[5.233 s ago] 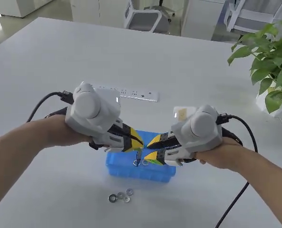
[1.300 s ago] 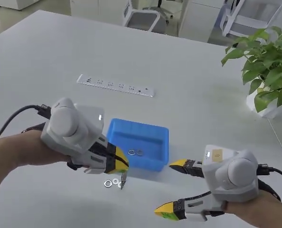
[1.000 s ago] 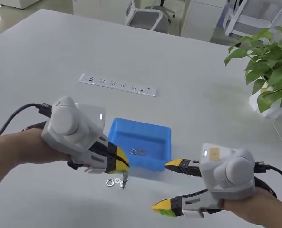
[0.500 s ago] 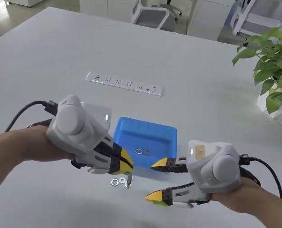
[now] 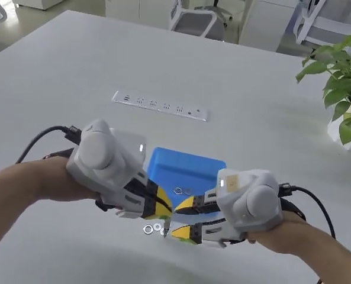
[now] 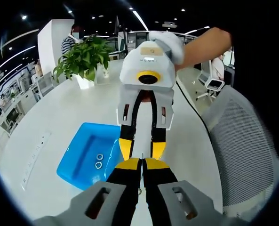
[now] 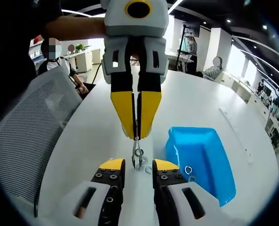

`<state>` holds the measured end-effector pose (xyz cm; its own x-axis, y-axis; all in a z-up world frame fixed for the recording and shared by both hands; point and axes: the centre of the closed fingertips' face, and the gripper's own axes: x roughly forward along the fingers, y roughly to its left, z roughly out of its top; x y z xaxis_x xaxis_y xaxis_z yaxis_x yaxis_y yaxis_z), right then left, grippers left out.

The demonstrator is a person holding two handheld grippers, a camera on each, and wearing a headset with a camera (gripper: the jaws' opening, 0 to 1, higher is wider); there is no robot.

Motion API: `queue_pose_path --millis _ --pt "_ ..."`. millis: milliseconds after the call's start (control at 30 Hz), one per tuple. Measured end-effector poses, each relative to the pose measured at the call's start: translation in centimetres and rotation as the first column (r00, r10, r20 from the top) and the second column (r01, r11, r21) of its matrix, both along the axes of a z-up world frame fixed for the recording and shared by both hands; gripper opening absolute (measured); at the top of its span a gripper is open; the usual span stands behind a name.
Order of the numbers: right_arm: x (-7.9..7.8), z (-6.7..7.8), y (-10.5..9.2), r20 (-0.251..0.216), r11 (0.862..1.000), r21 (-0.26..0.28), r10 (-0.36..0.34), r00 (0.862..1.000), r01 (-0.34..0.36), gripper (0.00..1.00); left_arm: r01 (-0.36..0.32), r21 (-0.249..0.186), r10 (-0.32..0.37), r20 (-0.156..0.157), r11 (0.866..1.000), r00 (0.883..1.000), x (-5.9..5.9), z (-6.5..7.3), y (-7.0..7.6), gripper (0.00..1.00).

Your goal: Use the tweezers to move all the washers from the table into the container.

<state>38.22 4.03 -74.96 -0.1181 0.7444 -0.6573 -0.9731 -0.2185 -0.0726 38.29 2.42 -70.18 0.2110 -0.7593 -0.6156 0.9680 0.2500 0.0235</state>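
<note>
A broad, pale grey bench (image 5: 264, 100) runs away toward the far side of an open office. A white power strip (image 5: 160, 106) lies flat on it, well back from the near edge. A leafy green potted plant (image 5: 344, 77) stands at the bench's right edge. Beyond the far edge stand grey office chairs (image 5: 197, 15) and white cabinets (image 5: 270, 23). In the left gripper view a grey mesh chair back (image 6: 245, 141) stands beside the bench, under a dark ceiling with a bright strip light (image 6: 140, 20) and small spotlights (image 6: 24, 17); a white column (image 6: 52, 44) rises behind the plant. The right gripper view shows people (image 7: 210, 70) at distant desks.
</note>
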Motion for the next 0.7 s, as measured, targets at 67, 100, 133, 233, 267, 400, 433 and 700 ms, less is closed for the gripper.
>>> queue_pose_path --millis 67,100,133,233,267,400,433,700 --pt "-0.1 -0.1 0.2 0.001 1.000 -0.002 0.008 1.000 -0.008 0.20 0.001 0.002 -0.001 0.000 1.000 1.000 0.0 0.0 0.0 0.05" --pt "-0.1 -0.3 0.3 -0.001 1.000 -0.003 0.010 1.000 -0.010 0.19 0.001 0.002 -0.001 0.000 1.000 1.000 0.1 0.0 0.0 0.05" --pt "-0.1 -0.3 0.4 -0.002 1.000 -0.002 0.012 1.000 -0.012 0.18 0.001 0.002 -0.001 -0.001 1.000 1.000 0.1 -0.1 0.0 0.05" --pt "-0.1 -0.5 0.8 -0.004 1.000 -0.002 0.021 1.000 -0.021 0.17 0.001 0.002 -0.001 -0.003 1.000 1.000 0.1 -0.1 0.1 0.05" --pt "-0.1 -0.6 0.9 0.002 1.000 -0.004 0.027 1.000 -0.027 0.16 0.000 0.001 0.000 -0.004 1.000 1.000 0.1 -0.1 0.1 0.05" --pt "-0.2 -0.7 1.4 -0.005 0.999 -0.007 0.042 0.999 -0.042 0.13 -0.001 0.000 0.001 -0.004 1.000 1.000 0.2 -0.1 0.2 0.05" --pt "-0.2 -0.8 1.4 -0.004 0.999 -0.010 0.047 0.999 -0.047 0.12 -0.002 0.000 0.002 -0.004 1.000 1.000 0.2 -0.2 0.2 0.05" --pt "-0.4 -0.9 1.4 -0.010 0.999 -0.007 0.048 0.999 -0.048 0.09 -0.007 -0.001 0.007 -0.004 1.000 1.000 0.4 -0.2 0.3 0.05"
